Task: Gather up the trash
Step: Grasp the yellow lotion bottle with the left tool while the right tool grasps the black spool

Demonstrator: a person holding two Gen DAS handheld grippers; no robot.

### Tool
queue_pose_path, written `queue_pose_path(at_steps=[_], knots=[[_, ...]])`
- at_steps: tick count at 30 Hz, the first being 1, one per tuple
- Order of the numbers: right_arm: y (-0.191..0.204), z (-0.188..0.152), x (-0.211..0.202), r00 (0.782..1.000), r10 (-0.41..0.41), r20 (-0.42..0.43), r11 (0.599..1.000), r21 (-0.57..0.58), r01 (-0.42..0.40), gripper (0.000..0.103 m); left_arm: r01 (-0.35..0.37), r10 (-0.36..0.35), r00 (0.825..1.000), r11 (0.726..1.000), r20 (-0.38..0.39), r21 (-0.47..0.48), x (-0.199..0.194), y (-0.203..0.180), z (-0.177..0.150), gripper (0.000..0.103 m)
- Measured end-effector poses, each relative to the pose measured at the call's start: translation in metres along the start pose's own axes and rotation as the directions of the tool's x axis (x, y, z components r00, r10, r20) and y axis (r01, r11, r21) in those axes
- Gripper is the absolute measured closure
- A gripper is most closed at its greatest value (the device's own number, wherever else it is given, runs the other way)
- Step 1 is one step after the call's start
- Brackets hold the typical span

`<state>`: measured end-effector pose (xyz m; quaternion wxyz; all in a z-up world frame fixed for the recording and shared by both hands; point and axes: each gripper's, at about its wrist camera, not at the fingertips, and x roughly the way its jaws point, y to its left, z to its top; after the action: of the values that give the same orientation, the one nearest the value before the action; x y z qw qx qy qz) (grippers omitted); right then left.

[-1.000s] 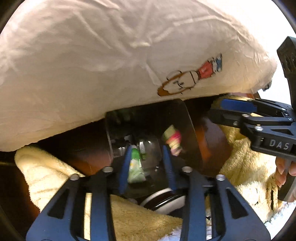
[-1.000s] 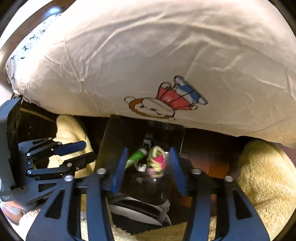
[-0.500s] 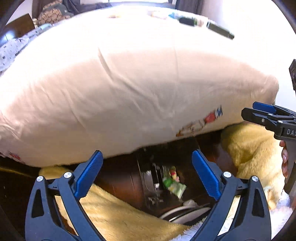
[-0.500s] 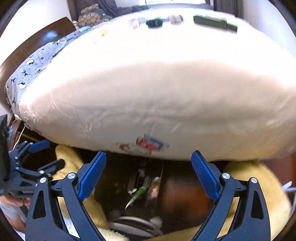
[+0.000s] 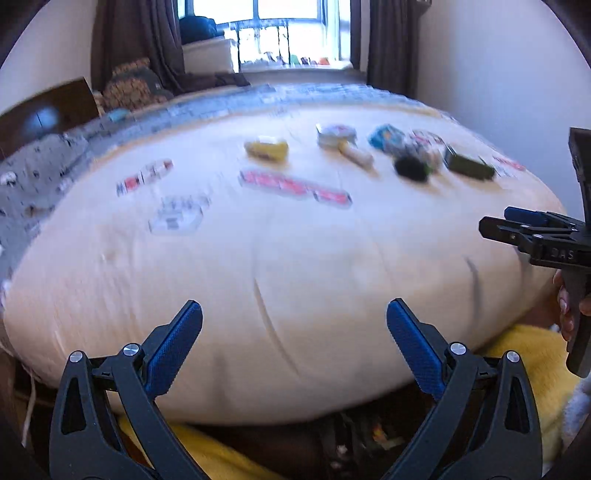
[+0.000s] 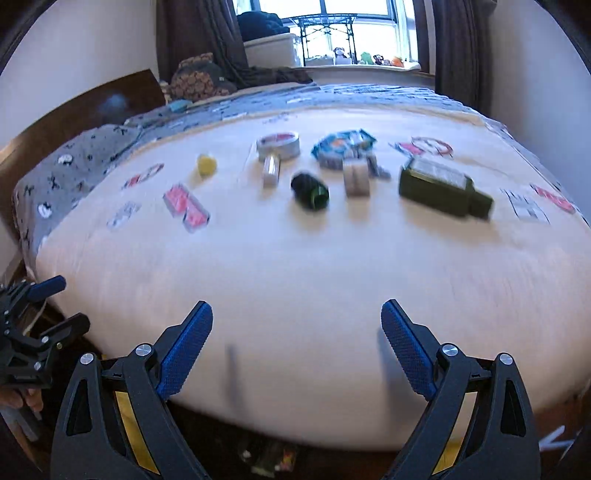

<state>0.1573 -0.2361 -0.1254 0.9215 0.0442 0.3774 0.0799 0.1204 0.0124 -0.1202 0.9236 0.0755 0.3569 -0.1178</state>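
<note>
Trash lies on a cream bedspread (image 6: 295, 258): a dark green box (image 6: 443, 190), a dark green cup on its side (image 6: 310, 190), a tape roll (image 6: 356, 177), a blue wrapper (image 6: 343, 142), a round tin (image 6: 279, 144), a white tube (image 6: 271, 171) and a yellow piece (image 6: 207, 164). The same items show blurred in the left wrist view, with the green box (image 5: 469, 166) at the right. My left gripper (image 5: 295, 343) and right gripper (image 6: 297, 339) are both open and empty, at the bed's near edge. A dark bin (image 5: 369, 439) with wrappers sits low beneath them.
Yellow fluffy fabric (image 5: 532, 354) lies below the bed edge beside the bin. A dark headboard (image 6: 74, 114) and grey patterned bedding (image 6: 74, 158) are at the left. A window (image 6: 332, 29) and curtains stand at the far end.
Both grippers opened and dropped their wrappers into the bin, then rose and tilted up from under the bed edge to look over the top of the bed.
</note>
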Motion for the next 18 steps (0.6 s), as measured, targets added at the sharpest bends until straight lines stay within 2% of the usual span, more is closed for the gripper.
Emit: queue_pose_path(at_steps=[2,5,10,18], knots=[[0.000,0.015,0.011,1.000,0.004,-0.002,1.000,-0.008,-0.004,0.035,-0.011,0.011,1.000,1.000,0.018,0.010,0.005,0.000,0.014,0.008],[0.002,0.035,0.029,1.000,-0.006,0.000,1.000,-0.029,0.006,0.048,-0.008,0.008,1.000,1.000,0.019,0.004,0.017,0.002,0.035,0.008],[0.004,0.063,0.060,1.000,-0.027,-0.011,0.998,-0.065,0.026,0.056,-0.012,0.012,1.000,1.000,-0.001,-0.016,0.041,0.009,0.063,0.008],[0.002,0.078,0.096,0.996,-0.077,-0.055,0.992,-0.109,0.071,0.057,-0.022,0.021,0.999,0.999,-0.034,-0.039,0.086,0.013,0.099,0.009]])
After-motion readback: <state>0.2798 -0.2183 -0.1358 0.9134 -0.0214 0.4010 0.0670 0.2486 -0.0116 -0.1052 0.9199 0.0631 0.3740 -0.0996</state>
